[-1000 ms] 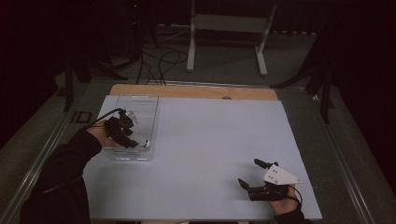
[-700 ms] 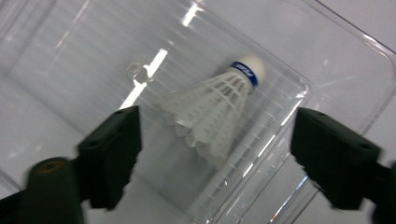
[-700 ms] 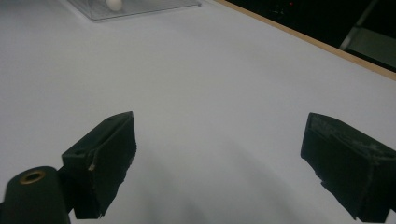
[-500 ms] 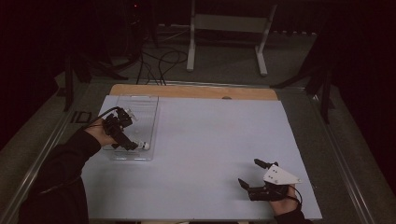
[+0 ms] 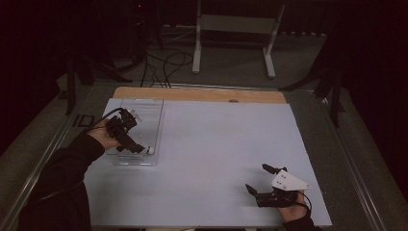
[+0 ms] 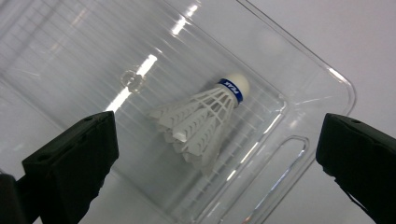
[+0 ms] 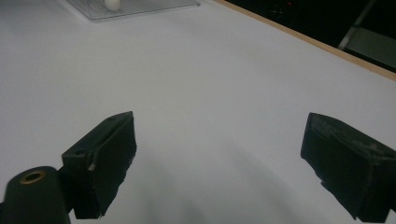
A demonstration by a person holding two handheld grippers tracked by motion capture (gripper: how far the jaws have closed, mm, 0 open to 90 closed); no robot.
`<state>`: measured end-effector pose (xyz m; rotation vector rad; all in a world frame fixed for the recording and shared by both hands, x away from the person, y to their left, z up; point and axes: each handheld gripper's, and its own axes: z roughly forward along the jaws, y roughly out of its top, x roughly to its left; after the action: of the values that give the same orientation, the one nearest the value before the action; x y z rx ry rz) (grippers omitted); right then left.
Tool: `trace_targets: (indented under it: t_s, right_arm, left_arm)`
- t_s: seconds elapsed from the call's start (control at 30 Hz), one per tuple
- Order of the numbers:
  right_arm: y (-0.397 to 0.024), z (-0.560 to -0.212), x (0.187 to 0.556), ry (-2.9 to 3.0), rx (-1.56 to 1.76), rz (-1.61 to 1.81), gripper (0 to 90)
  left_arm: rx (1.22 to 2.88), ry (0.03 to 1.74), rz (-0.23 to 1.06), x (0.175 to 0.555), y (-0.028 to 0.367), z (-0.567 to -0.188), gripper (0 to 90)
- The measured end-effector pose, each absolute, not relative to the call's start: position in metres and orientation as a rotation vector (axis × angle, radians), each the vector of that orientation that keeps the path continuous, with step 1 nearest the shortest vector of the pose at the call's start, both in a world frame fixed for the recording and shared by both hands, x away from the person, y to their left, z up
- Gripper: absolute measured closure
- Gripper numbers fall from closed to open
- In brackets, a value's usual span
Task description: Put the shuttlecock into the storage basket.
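A white shuttlecock [image 6: 201,123] with a blue band at its cork lies on its side in a clear plastic tray [image 6: 327,74]. My left gripper [image 6: 215,126] hangs just above it. Its jaws have just been opening and now stand wide apart, with the shuttlecock below and between them, untouched. From above, the left gripper [image 5: 137,148] reaches into the near end of the tray [image 5: 144,108], and the shuttlecock's cork [image 5: 150,150] shows beside it. My right gripper [image 5: 257,178] rests open at the table's near right, with bare table between its jaws [image 7: 219,135].
A white sheet [image 5: 221,139] covers the table, with a wooden strip [image 5: 202,95] along the far edge. Beyond it stand a metal frame [image 5: 235,29] and floor cables [image 5: 159,62]. In the right gripper view the tray [image 7: 140,9] is far off.
The left gripper's jaws have spread apart over the tray, and the shuttlecock's white cork now shows beside them. The right gripper has stayed where it was.
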<state>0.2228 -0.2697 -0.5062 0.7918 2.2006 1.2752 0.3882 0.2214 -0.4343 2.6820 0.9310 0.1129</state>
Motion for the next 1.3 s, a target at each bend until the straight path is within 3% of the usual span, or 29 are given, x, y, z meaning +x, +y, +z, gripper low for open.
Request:
trace_targets:
  t_s: [0.63, 1.3]
  right_arm:
    - [-0.271, -0.507, 0.223, 2.198, 0.796, 1.275, 10.1]
    - [-0.271, -0.507, 0.222, 2.200, 0.799, 1.269, 10.1]
  left_arm:
    - [2.584, 0.941, 0.118, 0.389, 0.216, -0.419, 0.0]
    - [2.501, 0.816, 0.181, 0.384, 0.198, -0.404, 0.1]
